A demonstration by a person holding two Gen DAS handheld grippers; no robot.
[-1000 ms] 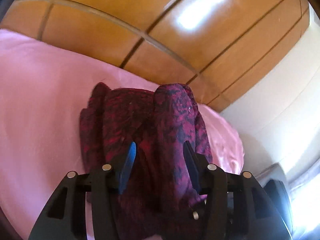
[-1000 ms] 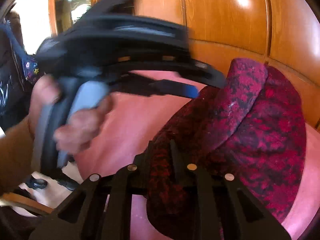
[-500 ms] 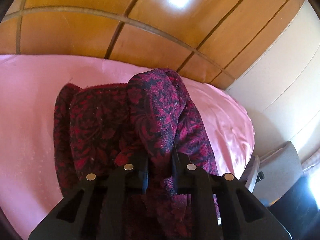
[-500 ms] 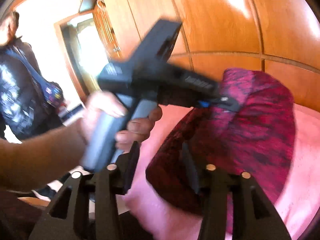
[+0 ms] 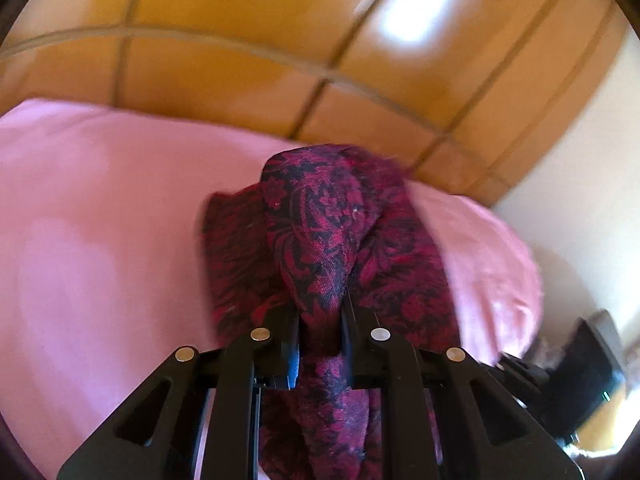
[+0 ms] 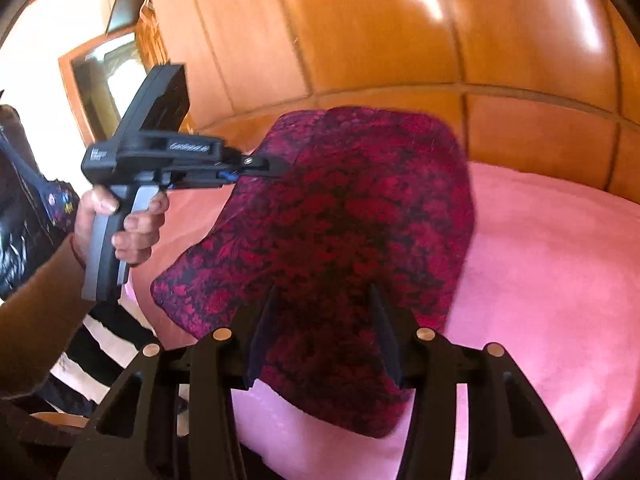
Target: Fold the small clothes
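Observation:
A dark red garment with a black floral pattern lies on the pink bed sheet. My left gripper is shut on a bunched fold of it, and the cloth rises ahead of the jaws. In the right wrist view the same garment spreads across the pink sheet. The left gripper, held by a hand, grips its far left edge and holds it up. My right gripper hovers over the near edge. Its jaws are closing, with cloth lying between them but not pinched.
Glossy wooden panels rise right behind the bed, also as wooden panels. The person's sleeve and dark clothing fill the left side. A framed mirror hangs at far left. Dark objects sit past the bed's right edge.
The left gripper closed on a fold of the garment and lifted it. The right gripper let go of the cloth, opened, and drew back toward the near edge.

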